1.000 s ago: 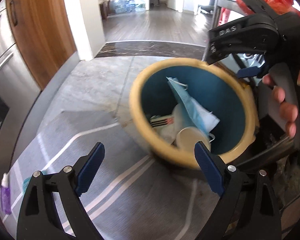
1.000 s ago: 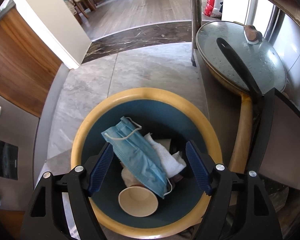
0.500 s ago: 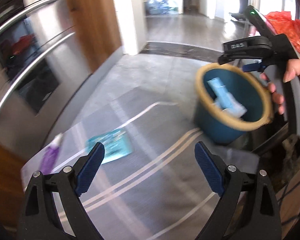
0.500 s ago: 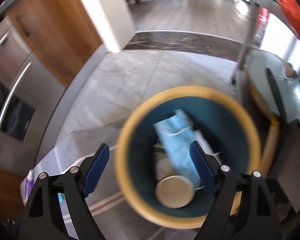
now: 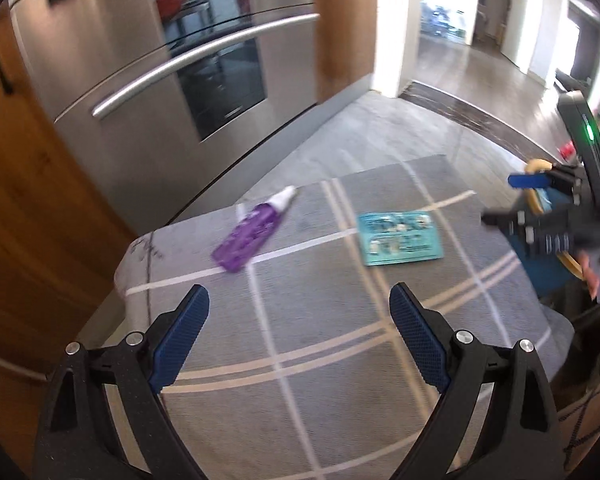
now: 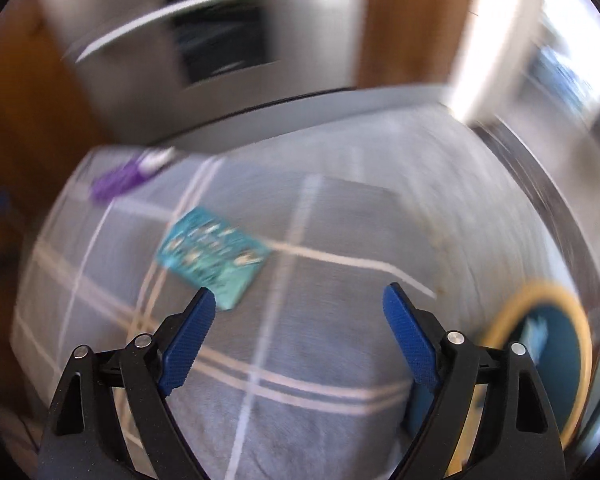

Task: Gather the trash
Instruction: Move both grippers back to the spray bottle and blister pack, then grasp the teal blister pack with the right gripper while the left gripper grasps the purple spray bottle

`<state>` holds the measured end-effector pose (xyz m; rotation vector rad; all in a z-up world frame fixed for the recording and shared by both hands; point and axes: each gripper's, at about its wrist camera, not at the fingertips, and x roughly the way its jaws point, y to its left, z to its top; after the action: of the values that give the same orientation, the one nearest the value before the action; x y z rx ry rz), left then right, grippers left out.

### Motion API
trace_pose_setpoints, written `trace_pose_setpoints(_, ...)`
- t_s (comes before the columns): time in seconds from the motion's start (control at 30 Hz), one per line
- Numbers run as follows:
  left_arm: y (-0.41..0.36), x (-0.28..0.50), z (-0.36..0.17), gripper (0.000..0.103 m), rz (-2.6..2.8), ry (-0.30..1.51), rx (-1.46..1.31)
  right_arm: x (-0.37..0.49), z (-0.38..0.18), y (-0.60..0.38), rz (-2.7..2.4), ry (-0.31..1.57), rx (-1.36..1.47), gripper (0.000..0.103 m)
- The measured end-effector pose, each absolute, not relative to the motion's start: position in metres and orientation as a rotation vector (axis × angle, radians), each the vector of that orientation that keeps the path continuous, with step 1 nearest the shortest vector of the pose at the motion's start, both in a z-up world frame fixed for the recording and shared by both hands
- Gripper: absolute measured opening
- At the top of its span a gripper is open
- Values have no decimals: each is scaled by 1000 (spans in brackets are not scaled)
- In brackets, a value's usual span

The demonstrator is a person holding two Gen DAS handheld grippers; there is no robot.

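Purple bottle (image 5: 253,231) lies flat on rug (image 5: 320,360), cap toward oven; teal packet (image 5: 399,237) beside; left claw (image 5: 299,340) wide, empty; right claw (image 6: 299,334) opening, empty.

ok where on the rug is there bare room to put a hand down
Bare rug lies just ahead of the left gripper, nearer than the purple bottle and teal packet. The strip between those two is narrower. It is crowded at the right by the bin.

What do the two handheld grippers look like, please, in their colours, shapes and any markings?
Both the left gripper and the right gripper have black triangular cut-out arms, silver pivot pins and blue textured pads. Seen from the left camera, the right gripper's body carries a green indicator light.
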<state>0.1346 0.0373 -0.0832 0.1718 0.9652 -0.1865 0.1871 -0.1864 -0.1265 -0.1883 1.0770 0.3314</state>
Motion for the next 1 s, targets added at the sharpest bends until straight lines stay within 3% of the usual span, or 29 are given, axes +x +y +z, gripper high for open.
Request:
trace_pose_setpoints(0.2, 54, 149, -98, 90, -200, 1004, 84, 192, -151, -131, 574, 1055, -410, 92)
trace_pose_setpoints(0.8, 62, 172, -131, 90, -265, 1059, 93, 219, -200, -90, 778, 1103, -682, 92)
trace_pose_setpoints(0.87, 59, 180, -132, 90, -267, 1042, 114, 223, -201, -98, 792, 1136, -614, 89)
trace_pose_setpoints(0.93, 59, 188, -133, 90, -263, 1028, 123, 225, -200, -105, 790, 1147, -562, 70)
trace_pose_setpoints(1.0, 57, 200, -137, 90, -255, 1023, 140, 227, -196, -111, 776, 1139, -518, 66)
